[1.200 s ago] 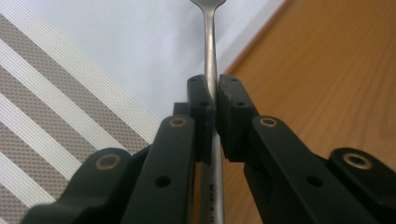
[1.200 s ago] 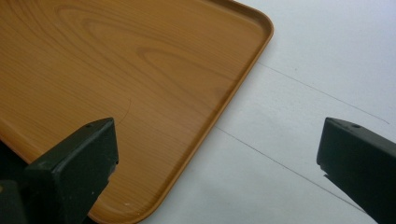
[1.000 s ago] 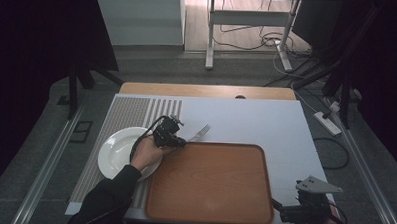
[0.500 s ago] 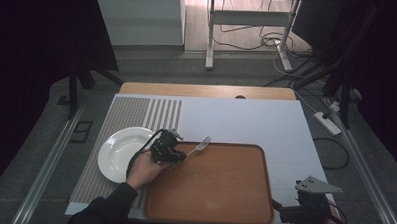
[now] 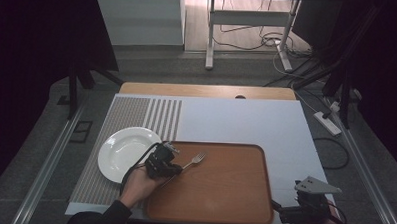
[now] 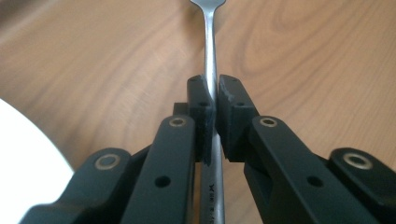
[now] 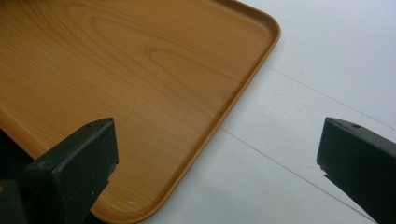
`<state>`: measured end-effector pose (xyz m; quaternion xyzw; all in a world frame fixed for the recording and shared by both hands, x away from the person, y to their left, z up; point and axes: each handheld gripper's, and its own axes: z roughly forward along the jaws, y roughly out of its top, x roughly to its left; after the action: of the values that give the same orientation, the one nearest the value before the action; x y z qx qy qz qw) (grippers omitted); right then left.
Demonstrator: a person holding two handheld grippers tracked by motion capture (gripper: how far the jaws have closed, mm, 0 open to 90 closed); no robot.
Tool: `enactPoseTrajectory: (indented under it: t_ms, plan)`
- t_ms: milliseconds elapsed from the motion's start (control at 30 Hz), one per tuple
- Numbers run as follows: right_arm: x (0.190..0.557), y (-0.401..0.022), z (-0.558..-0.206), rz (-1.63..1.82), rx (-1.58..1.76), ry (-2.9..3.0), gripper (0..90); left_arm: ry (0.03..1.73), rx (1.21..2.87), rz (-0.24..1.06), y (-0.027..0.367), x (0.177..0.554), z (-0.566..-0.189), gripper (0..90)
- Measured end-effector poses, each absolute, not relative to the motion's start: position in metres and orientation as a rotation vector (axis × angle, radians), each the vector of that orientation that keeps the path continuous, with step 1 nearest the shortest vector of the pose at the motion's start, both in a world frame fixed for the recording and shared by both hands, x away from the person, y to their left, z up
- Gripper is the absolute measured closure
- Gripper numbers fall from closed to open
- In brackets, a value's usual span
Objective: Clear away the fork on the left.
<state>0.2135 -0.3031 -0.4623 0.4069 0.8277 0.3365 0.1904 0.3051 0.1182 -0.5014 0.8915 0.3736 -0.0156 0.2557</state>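
1 fork [image 6: 211,51] in left tongs [image 6: 215,100], 1 tray [image 5: 233,193], 1 plate [image 5: 120,152].

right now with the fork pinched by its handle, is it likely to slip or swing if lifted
Probably stiff: the fork looks like thin metal, so it should not droop. Its polished handle may slip between the left gripper's narrow fingers. Held well behind the tines, it could pivot above the tray.

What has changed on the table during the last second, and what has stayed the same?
The left gripper, shut on the fork, carried it toward the person and over the wooden tray. The white plate, the tray and the open right gripper kept their places.
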Motion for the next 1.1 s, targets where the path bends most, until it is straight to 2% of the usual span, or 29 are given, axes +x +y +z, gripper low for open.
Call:
enactPoseTrajectory:
  t_ms: [567,767,933,1100]
  plan:
    - [0.213,-0.303,-0.462,0.941,1.132,2.338,0.0,1.016,2.458,-0.1,0.116,0.269,-0.512,82.4]
    - [0.213,-0.302,-0.462,0.942,1.131,2.339,0.0,0.976,2.43,-0.037,0.11,0.271,-0.504,74.3]
    - [0.214,-0.302,-0.463,0.939,1.13,2.34,0.0,0.939,2.428,-0.043,0.099,0.278,-0.501,88.5]
    - [0.213,-0.302,-0.463,0.939,1.126,2.341,0.0,0.854,2.469,-0.071,0.082,0.284,-0.505,89.4]
